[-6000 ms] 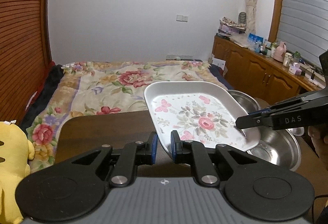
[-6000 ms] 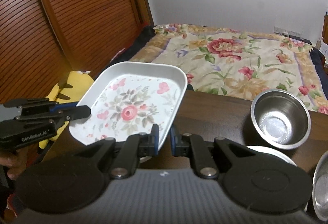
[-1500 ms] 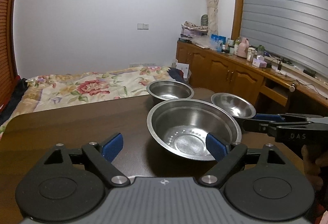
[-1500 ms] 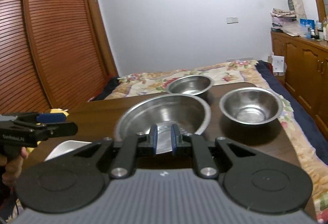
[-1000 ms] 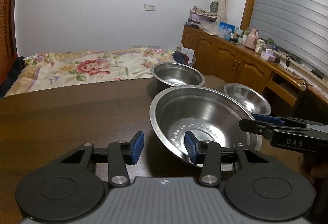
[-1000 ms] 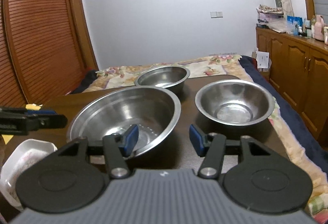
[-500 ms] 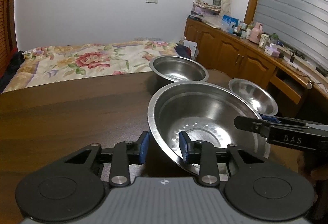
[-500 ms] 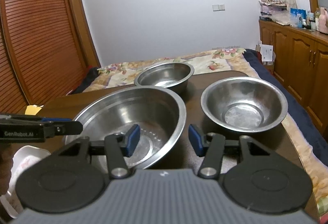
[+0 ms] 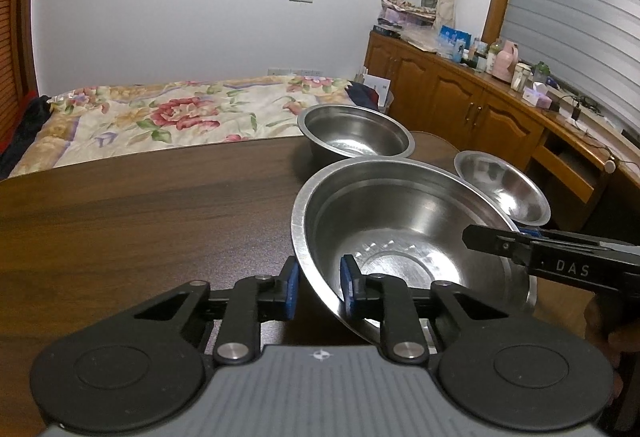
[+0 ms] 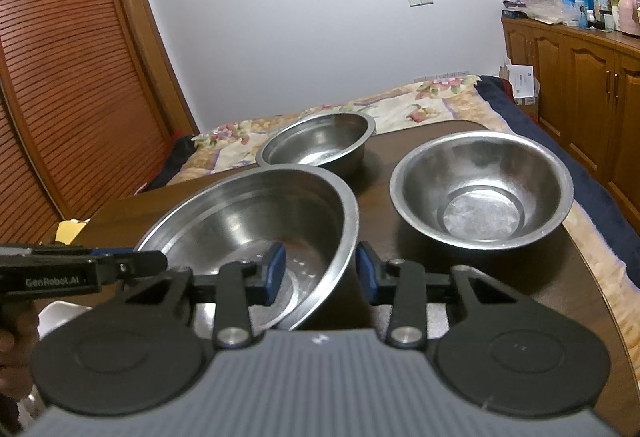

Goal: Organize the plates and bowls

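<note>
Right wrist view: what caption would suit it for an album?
Right gripper straddling the rim of the large stainless steel bowl, two smaller steel bowls behind on the dark wooden table.

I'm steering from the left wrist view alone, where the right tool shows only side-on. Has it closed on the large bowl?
Observer: No. The right tool is open, straddling the large bowl at its near rim, one finger inside, one outside.
Operator: Anything hidden at lower left?
Observer: A white dish shows its edge under the left tool, mostly hidden.
Operator: The right-hand bowl?
Observer: The medium bowl is empty and stands apart from the large bowl.
</note>
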Motion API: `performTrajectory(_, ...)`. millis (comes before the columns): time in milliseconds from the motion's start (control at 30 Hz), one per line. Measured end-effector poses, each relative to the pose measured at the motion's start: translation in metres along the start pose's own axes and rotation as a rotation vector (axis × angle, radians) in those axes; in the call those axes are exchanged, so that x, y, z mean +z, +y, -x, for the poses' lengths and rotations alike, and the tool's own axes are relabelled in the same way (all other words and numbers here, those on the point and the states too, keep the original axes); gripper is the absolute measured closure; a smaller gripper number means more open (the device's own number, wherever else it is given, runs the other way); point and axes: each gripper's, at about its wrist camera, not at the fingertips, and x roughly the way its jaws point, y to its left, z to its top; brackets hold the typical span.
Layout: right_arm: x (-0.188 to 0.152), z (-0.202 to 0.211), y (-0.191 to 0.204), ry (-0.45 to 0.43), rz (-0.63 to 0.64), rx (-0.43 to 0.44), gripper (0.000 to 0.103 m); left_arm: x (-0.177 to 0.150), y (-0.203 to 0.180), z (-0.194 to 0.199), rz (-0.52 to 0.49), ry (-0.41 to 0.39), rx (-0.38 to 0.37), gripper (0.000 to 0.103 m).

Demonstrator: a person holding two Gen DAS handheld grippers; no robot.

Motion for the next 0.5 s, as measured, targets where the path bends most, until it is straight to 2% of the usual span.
performTrajectory(200, -0.001, -0.002, -0.001, 0.001, -0.011, 0.009, 0.077, -0.002, 0.000, 0.005, -0.003, 0.010, -0.007, 0.079)
performTrajectory(500, -0.007, 0.017, -0.007, -0.030, -0.080, 0.048, 0.079, -0.016, -0.011, 0.029, -0.005, 0.002, -0.067, 0.078)
